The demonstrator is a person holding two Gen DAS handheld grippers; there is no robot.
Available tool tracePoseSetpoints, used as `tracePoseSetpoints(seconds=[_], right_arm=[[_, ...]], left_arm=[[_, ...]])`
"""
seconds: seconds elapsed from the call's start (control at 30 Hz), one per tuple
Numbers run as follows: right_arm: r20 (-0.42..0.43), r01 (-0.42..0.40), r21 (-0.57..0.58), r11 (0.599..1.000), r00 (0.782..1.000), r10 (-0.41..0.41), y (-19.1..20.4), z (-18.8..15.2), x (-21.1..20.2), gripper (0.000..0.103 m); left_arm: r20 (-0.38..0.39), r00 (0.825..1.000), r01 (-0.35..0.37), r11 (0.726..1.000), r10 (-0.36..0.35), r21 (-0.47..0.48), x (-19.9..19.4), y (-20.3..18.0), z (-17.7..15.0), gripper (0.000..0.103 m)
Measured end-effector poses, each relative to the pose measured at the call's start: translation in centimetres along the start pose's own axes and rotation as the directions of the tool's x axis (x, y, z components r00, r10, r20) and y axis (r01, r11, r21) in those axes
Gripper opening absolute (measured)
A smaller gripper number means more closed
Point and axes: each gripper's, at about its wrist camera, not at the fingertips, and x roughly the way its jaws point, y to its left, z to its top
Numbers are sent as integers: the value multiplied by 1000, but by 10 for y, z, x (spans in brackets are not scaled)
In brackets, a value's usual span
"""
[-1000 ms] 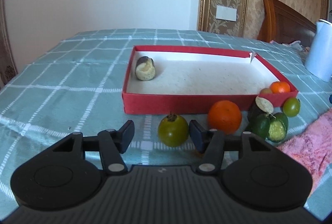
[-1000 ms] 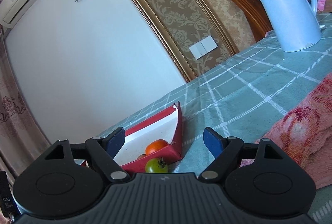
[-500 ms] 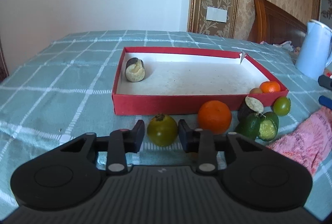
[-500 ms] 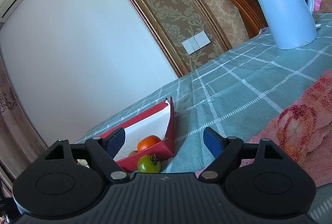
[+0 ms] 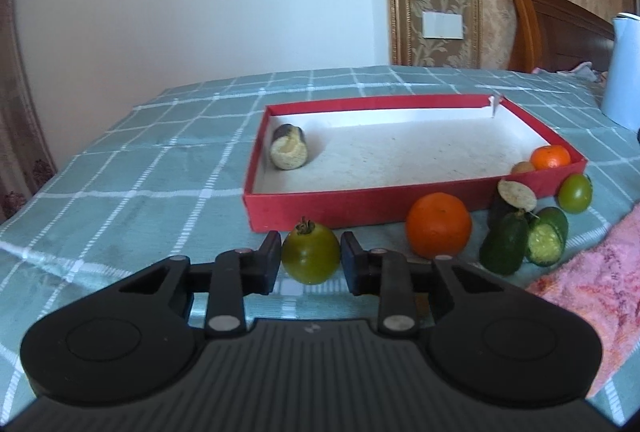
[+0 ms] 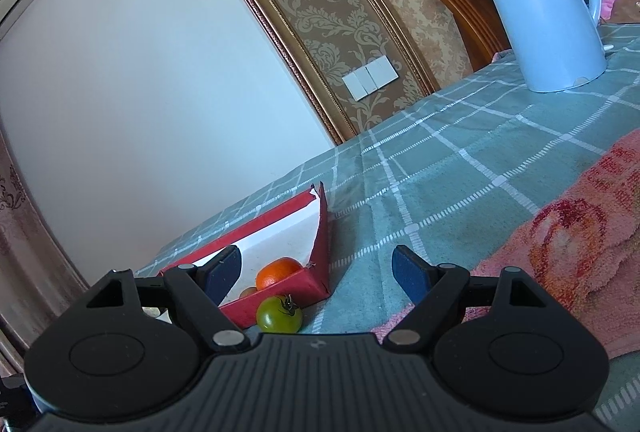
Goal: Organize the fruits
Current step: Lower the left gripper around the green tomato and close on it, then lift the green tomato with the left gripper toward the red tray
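Note:
My left gripper [image 5: 311,264] is shut on a green tomato [image 5: 310,258], held just above the cloth in front of the red tray [image 5: 360,201]. The tray holds an eggplant piece [image 5: 289,152], a small orange [image 5: 552,157] and a small brown fruit [image 5: 523,167]. On the cloth by the tray lie a large orange [image 5: 438,224], cucumber and eggplant pieces [image 5: 524,232] and a second green tomato [image 5: 575,193]. My right gripper [image 6: 316,272] is open and empty, above that second tomato [image 6: 279,317] and the tray corner [image 6: 316,284].
A white kettle [image 6: 548,4] stands at the back right. A pink towel [image 6: 568,224] lies on the right of the checked tablecloth [image 5: 140,168]. A wooden headboard [image 5: 556,28] stands behind the table.
My left gripper has closed on the green tomato and lifted a little, swinging its view right. My right gripper has drifted slightly, still open.

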Motion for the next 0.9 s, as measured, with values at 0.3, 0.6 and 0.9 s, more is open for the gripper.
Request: tracePoseSetpoints(seconds=[0.3, 0.6, 0.9], right_arm=[[3, 3, 1, 1000, 1000, -3, 0, 0, 0, 83], [6, -7, 1, 1000, 1000, 7, 0, 1, 0, 85], [8, -31, 1, 1000, 999, 31, -1, 1, -1, 85]], left_arm=[[14, 999, -34, 999, 34, 6, -5, -1, -1, 29], [33, 998, -48, 998, 47, 27, -8, -4, 13, 29], [75, 994, -84, 996, 82, 23, 15, -6, 59, 29]])
